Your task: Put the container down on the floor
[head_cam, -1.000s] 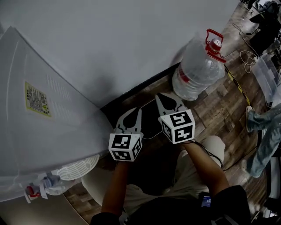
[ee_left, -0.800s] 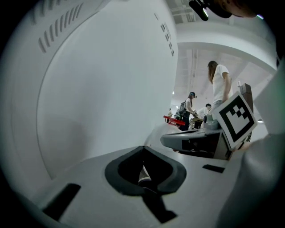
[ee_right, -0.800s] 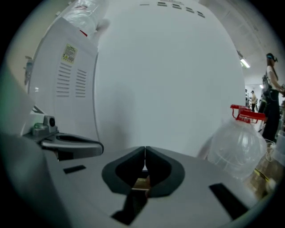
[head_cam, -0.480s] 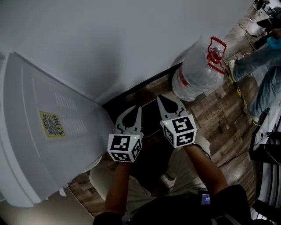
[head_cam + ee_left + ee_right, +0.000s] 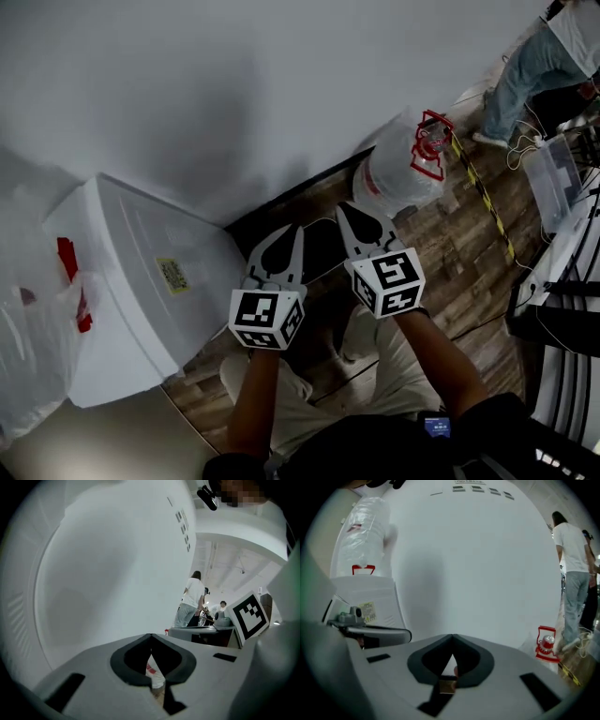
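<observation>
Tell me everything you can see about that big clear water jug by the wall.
The water jug is a large bottle of clear, slightly crinkled-looking plastic with a narrow neck. A red carrying handle arches over its red cap, and a red label band shows low on its side. It stands upright on the wooden floor, close to the white wall; whether it touches the wall I cannot tell. Nothing is holding it.

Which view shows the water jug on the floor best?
The head view: the jug shows whole there. The right gripper view shows only its red top; the left gripper view, a sliver at most.
</observation>
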The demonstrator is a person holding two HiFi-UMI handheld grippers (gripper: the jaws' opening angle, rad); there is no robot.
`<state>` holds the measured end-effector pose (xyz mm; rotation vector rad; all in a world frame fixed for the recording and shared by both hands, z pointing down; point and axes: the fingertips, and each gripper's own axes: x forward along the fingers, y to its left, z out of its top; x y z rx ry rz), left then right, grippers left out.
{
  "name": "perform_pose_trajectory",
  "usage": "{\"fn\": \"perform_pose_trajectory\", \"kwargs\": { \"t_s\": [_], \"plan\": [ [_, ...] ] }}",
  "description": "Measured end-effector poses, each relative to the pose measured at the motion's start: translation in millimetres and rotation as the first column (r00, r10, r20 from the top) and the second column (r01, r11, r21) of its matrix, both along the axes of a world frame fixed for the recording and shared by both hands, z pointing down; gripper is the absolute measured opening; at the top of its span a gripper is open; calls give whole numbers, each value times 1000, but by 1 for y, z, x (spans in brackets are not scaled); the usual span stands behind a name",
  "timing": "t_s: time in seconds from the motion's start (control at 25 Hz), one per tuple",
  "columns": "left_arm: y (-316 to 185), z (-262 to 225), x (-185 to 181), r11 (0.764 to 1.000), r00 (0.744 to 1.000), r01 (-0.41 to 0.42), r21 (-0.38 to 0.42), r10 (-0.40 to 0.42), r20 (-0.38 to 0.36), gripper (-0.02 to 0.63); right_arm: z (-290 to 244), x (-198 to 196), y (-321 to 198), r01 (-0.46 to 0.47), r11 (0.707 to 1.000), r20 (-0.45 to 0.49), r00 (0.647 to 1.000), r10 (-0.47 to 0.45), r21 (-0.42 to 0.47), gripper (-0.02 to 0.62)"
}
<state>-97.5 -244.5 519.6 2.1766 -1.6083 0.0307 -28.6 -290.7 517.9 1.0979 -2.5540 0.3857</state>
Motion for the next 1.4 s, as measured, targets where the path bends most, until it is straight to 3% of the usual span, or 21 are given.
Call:
{"fn": "perform_pose_trajectory", "kwargs": {
  "t_s": [0.4, 0.56, 0.76, 1.12, 1.4],
  "plan": [
    [-10, -158, 9, 1000, 1000, 0, 22, 0, 21, 17, -153, 7, -8, -4, 1000, 27, 1000, 4, 7, 31],
    [-8, -225, 13, 1000, 999, 16, 13, -16, -28, 17, -218, 12, -6, 1, 1000, 56, 998, -1, -2, 30],
    [-3, -293, 17, 999, 1000, 0, 32, 0, 1, 17, -286, 7, 4, 33, 999, 63, 997, -35, 26, 31],
    [23, -369, 2, 995, 998, 27, 91, -32, 45, 17, -359, -6, 29, 61, 996, 94, 993, -67, 69, 31],
    [48, -401, -3, 990, 998, 17, 141, -26, 62, 17, -392, -8, 52, 18, 993, 130, 991, -33, 116, 31]
  ]
}}
